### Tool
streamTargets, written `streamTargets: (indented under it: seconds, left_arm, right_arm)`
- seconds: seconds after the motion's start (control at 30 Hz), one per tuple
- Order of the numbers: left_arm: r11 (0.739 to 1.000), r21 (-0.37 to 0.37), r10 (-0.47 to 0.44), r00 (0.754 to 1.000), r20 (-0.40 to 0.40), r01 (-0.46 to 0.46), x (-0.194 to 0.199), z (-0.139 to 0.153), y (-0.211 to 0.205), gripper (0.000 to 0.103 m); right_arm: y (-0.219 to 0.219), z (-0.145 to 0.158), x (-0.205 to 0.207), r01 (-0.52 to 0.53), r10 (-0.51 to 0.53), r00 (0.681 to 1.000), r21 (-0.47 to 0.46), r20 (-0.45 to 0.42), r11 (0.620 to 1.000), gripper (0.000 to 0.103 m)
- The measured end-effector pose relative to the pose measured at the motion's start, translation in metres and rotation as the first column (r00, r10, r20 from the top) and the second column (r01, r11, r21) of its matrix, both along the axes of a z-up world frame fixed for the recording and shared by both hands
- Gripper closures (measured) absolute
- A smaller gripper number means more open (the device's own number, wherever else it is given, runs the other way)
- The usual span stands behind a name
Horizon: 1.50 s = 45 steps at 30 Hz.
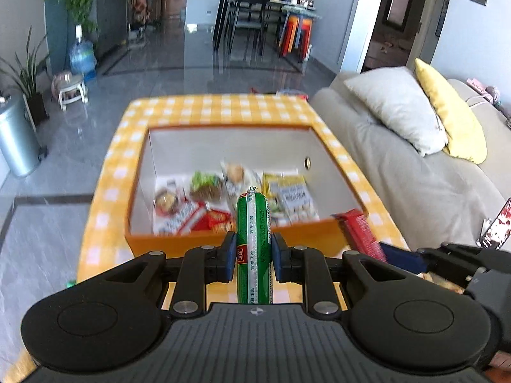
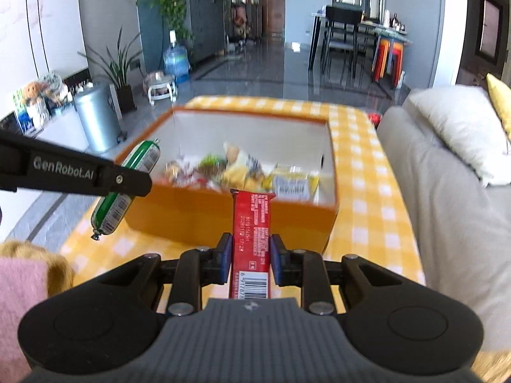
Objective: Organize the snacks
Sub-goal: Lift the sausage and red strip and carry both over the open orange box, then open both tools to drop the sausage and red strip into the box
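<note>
My left gripper (image 1: 254,250) is shut on a green sausage stick (image 1: 254,223) and holds it just in front of the near wall of an open orange box (image 1: 223,242). The same sausage (image 2: 127,185) shows in the right wrist view, held by the left gripper (image 2: 127,180) at the box's near left corner. My right gripper (image 2: 250,255) is shut on a red snack bar (image 2: 251,223), close to the near wall of the box (image 2: 223,217). The bar (image 1: 359,233) also shows in the left wrist view. Several snack packets (image 1: 223,191) lie inside the box.
The box stands on a table with a yellow checked cloth (image 1: 223,108). A grey sofa (image 1: 415,175) with white and yellow cushions is close on the right. A metal bin (image 1: 16,140) and plants stand on the floor to the left. A dining table is far behind.
</note>
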<state>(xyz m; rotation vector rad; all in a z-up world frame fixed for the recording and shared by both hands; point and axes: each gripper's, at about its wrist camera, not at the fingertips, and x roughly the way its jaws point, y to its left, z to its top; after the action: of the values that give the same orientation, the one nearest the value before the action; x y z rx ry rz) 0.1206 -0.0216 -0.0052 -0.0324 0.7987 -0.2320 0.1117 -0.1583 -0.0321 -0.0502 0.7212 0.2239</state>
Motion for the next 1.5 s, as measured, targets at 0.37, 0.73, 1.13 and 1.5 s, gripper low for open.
streamTargets:
  seconds: [0.37,0.73,1.13,1.5]
  left_arm:
    - [0.999,0.028,-0.022,0.997,0.078,0.02,0.047,0.039,0.007,0.078]
    - [0.997,0.06,-0.042,0.998,-0.047,0.044,0.117,0.02,0.01,0.078]
    - [0.98,0.168,-0.059,0.956,-0.288,0.111,0.152,-0.069,0.001,0.078]
    - [0.975,0.182,-0.058,0.943,-0.327,0.123,0.17,-0.095,-0.004,0.078]
  right_arm:
    - [-0.012,0.062,0.056,-0.044,0.04,0.996,0.045,0.077,0.998,0.081]
    - [-0.011,0.068,0.154,-0.079,0.08,0.996,0.037,-0.032,0.996,0.081]
    - [0.013,-0.034,0.206,-0.159,0.103,0.947,-0.166,-0.305,0.973,0.081]
    - [0.011,-0.067,0.228,-0.128,0.099,0.887,-0.034,-0.451,0.991,0.081]
